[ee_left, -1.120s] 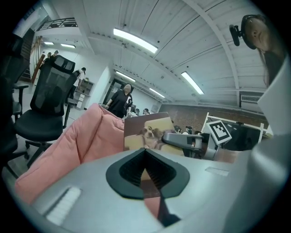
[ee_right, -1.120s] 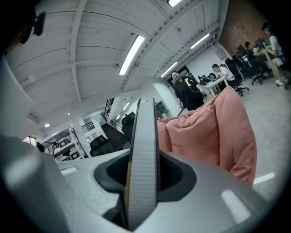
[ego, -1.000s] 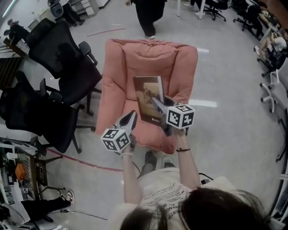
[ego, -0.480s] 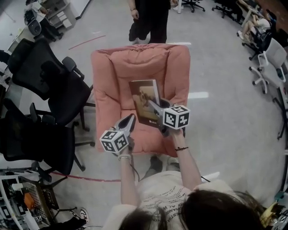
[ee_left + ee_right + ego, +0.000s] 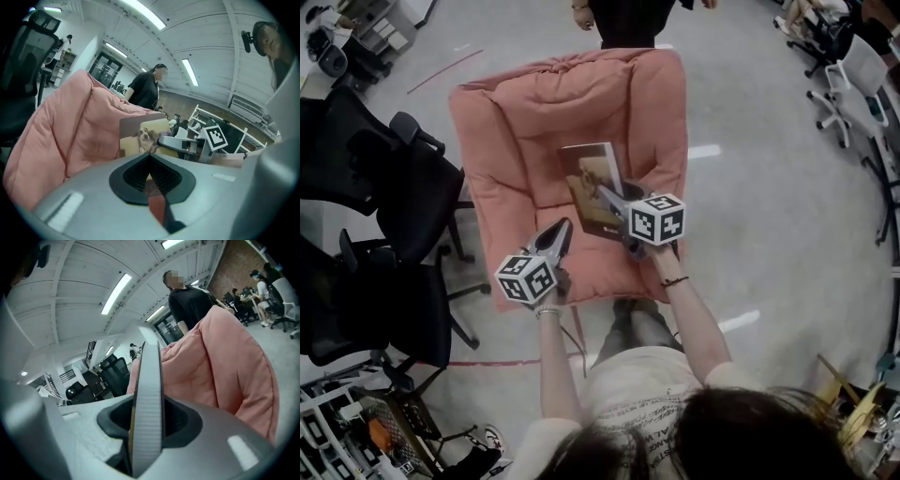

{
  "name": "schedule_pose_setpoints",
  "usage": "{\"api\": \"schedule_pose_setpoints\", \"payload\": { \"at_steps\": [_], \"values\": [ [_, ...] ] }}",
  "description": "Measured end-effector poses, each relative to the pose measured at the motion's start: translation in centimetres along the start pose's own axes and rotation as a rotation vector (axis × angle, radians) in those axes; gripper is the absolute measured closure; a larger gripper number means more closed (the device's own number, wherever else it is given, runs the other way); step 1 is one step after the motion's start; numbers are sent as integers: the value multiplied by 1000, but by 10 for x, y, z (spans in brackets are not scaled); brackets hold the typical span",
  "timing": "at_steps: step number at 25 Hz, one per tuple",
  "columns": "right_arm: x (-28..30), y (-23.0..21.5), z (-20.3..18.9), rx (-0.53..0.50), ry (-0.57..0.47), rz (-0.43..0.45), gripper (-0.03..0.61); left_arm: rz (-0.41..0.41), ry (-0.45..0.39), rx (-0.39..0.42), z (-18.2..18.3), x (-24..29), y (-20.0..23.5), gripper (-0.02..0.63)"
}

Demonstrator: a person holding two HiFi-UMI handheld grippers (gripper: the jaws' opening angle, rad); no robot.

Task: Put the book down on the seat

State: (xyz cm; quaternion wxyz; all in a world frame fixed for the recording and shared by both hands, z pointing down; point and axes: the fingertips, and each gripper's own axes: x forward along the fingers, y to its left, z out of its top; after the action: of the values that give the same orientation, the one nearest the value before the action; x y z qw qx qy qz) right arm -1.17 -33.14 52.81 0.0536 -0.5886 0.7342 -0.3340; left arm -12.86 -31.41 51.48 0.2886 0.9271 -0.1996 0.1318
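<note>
A thin book (image 5: 592,178) with a dog picture on its cover hangs tilted over the seat of the pink padded armchair (image 5: 520,178). My right gripper (image 5: 606,195) is shut on the book's near edge, and its page edge (image 5: 147,394) runs up between the jaws. I cannot tell whether the far edge touches the cushion. My left gripper (image 5: 563,229) is shut and holds nothing, low over the seat's front left part. From the left gripper view the book (image 5: 140,136) and the right gripper (image 5: 165,139) show ahead, against the pink backrest (image 5: 79,126).
Black office chairs (image 5: 403,187) (image 5: 356,300) crowd the armchair's left side. A person in dark clothes (image 5: 628,17) stands just behind the backrest. White-framed chairs (image 5: 862,75) stand at the far right. The holder's legs (image 5: 633,319) are at the seat's front edge.
Both grippers have sunk toward the seat and moved further in over it. The book has come down with the right gripper, still gripped. The left gripper stays shut.
</note>
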Motion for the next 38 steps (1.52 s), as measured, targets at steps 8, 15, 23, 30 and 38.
{"api": "schedule_pose_setpoints", "payload": {
  "at_steps": [8, 15, 23, 30, 38],
  "values": [
    [43, -40, -31, 10, 5, 18, 430, 0, 29, -49, -43, 37, 40, 624],
    [74, -77, -72, -16, 48, 8, 430, 7, 89, -69, -86, 66, 73, 624],
    [107, -110, -103, -29, 65, -5, 430, -8, 108, -95, -115, 100, 106, 624],
    [121, -138, -141, -14, 92, -9, 430, -14, 149, -117, -152, 127, 125, 625],
    [137, -147, -154, -22, 126, -17, 430, -17, 178, -141, -162, 136, 138, 624]
  ]
}}
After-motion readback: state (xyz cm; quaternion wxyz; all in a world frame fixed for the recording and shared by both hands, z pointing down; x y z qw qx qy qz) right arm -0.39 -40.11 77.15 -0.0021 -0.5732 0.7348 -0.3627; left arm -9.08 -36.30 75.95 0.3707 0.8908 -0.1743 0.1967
